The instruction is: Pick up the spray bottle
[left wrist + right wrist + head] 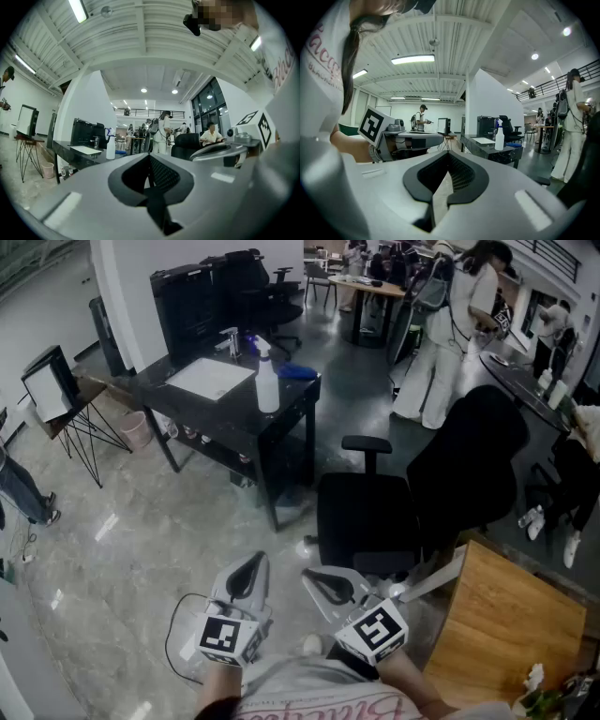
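Note:
The spray bottle (267, 381) is white with a blue trigger head and stands upright on a black table (234, 423) across the room. It also appears small in the left gripper view (110, 149) and the right gripper view (499, 137). My left gripper (255, 563) and right gripper (314, 579) are side by side close to my body, far short of the table, and both point toward it. The left gripper's jaws (149, 157) are shut with nothing between them. The right gripper's jaws (449, 161) meet at the tips and hold nothing.
A black office chair (422, 493) stands between me and the table's right end. A wooden tabletop (506, 615) is at my right. On the black table lie a white sheet (211, 379) and a blue cloth (298, 372). A pink bin (136, 427) is left; people stand behind.

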Available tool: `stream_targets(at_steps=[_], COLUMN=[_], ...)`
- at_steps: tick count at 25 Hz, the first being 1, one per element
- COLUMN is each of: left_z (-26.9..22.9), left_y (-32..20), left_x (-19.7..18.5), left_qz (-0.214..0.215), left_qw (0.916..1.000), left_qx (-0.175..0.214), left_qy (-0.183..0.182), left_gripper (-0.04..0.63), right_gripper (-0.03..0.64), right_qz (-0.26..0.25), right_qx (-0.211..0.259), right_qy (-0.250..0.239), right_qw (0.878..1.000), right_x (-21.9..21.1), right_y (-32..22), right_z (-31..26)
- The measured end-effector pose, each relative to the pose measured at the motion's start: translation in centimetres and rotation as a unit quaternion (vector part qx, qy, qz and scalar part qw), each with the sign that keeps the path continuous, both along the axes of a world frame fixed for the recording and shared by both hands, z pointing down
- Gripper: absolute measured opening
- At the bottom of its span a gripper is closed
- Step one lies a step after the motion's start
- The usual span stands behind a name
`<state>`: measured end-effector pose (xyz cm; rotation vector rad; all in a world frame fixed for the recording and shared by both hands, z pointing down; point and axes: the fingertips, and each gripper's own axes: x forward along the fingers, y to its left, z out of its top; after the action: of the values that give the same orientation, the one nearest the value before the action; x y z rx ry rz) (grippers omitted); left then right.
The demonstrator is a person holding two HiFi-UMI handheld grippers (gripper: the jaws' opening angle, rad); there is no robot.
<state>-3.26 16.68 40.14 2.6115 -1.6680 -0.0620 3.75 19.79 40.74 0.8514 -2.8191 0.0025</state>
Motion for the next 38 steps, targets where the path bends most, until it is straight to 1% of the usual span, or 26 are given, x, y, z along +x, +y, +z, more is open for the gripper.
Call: stream_targets(at_steps=[7, 11, 15, 19, 23, 26, 29, 34, 36, 38], left_z=[-0.7, -0.5, -0.4, 0.6, 1.1, 1.0, 0.6, 0.9, 0.7, 0.6], left_y=[-1.0, -1.9, -2.8, -3.5, -4.4, -5.8, -7.5, -10.7, -12.6, -14.4], left_x=[0.3, 1.3, 2.7, 4.1, 4.9, 4.4, 3.6, 1.8, 0.9, -0.1], left_qz=[0.003, 0.013, 0.020, 0.030, 0.048, 0.046, 0.037, 0.025, 0.020, 0.014], left_qw=[1.0000, 0.9999, 0.9998, 0.9994, 0.9984, 0.9986, 0.9992, 0.9992, 0.9994, 0.9994], left_qx=[0.003, 0.001, 0.000, -0.018, -0.029, -0.027, -0.014, -0.029, -0.018, -0.016], left_qy=[0.007, 0.009, 0.007, 0.002, -0.002, -0.003, 0.004, 0.015, 0.021, 0.029], left_gripper=[0.000, 0.000, 0.000, 0.000, 0.000, 0.000, 0.000, 0.000, 0.000, 0.000], right_gripper=[0.002, 0.002, 0.002, 0.002, 0.003, 0.002, 0.003, 0.003, 0.002, 0.002], right_qz=[0.002, 0.003, 0.008, 0.020, 0.029, 0.023, 0.017, 0.012, 0.012, 0.012], right_qx=[0.006, 0.007, -0.004, -0.011, -0.029, -0.034, -0.034, -0.031, -0.030, -0.032], right_qy=[-0.006, -0.008, -0.015, -0.005, -0.014, -0.013, -0.007, -0.004, -0.002, 0.001], right_qw=[1.000, 1.000, 1.000, 1.000, 0.999, 0.999, 0.999, 0.999, 0.999, 0.999], right_x=[0.4, 1.2, 2.4, 3.8, 4.4, 3.9, 3.1, 1.9, 1.2, 0.5], right_y=[-0.6, -1.1, -1.8, -2.8, -4.0, -5.2, -6.9, -10.2, -12.0, -13.7], right_z=[-0.3, -0.1, 0.3, 1.1, 1.8, 2.0, 2.0, 1.7, 1.8, 1.7])
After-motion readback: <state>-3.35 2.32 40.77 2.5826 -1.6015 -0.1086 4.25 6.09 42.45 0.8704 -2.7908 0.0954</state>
